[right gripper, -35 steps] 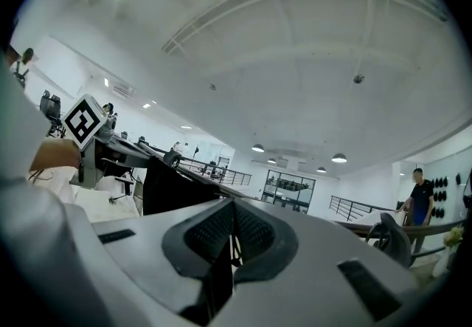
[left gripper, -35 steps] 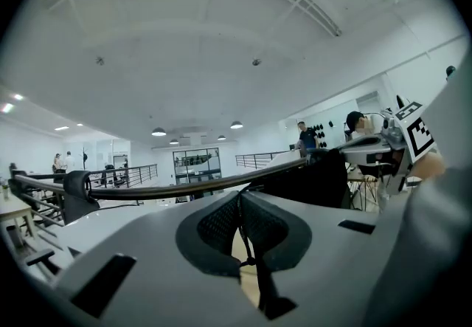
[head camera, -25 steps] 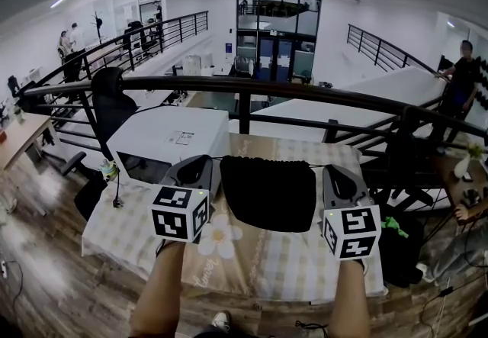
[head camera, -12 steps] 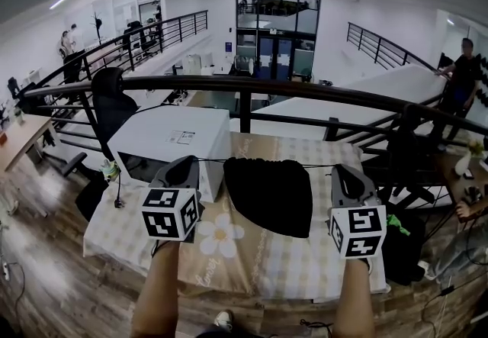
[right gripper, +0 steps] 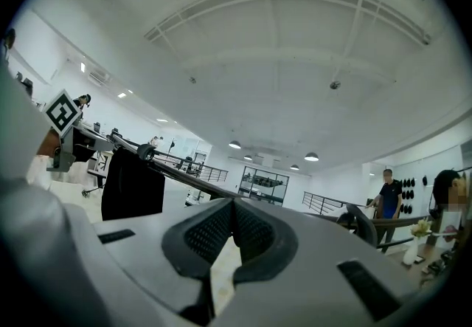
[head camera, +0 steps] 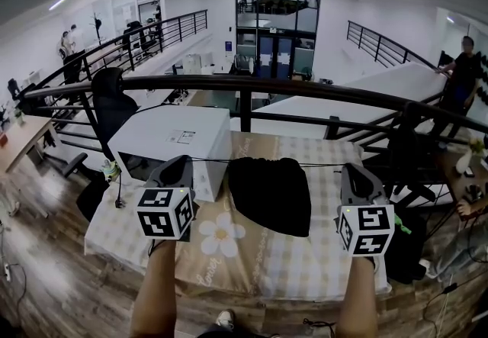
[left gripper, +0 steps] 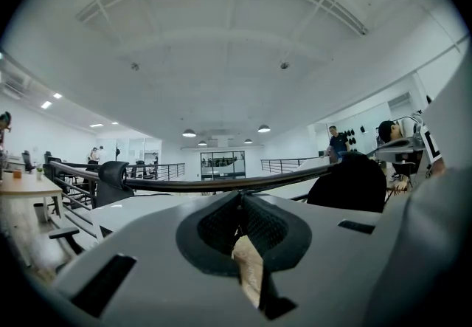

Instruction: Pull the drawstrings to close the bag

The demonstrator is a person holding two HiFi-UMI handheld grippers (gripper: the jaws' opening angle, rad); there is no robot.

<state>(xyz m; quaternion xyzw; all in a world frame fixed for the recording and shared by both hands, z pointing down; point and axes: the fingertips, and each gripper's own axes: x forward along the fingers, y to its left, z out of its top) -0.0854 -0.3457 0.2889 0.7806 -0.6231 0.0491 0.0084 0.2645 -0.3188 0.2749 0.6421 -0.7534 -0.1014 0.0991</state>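
A black drawstring bag (head camera: 271, 195) lies in the middle of the checked tablecloth (head camera: 259, 272), its gathered mouth at the far side. One thin drawstring (head camera: 210, 159) runs taut from the mouth's left corner to my left gripper (head camera: 177, 163), which is shut on it. The other drawstring (head camera: 324, 166) runs right to my right gripper (head camera: 352, 171), also shut on it. The two grippers flank the bag at the level of its mouth. The left gripper view has the bag (left gripper: 350, 181) at its right, beyond the closed left gripper (left gripper: 240, 204). The right gripper view has the bag (right gripper: 133, 185) at its left, beyond the closed right gripper (right gripper: 232, 207).
A white box (head camera: 171, 138) stands on the table's far left corner, close behind the left gripper. A dark railing (head camera: 244, 88) crosses just beyond the table. A person (head camera: 461, 81) stands at the far right. A black office chair (head camera: 110, 104) is behind the box.
Both grippers have moved outward, away from the bag, and a little toward me. The strings show longer on each side, and the bag's mouth has drawn narrower.
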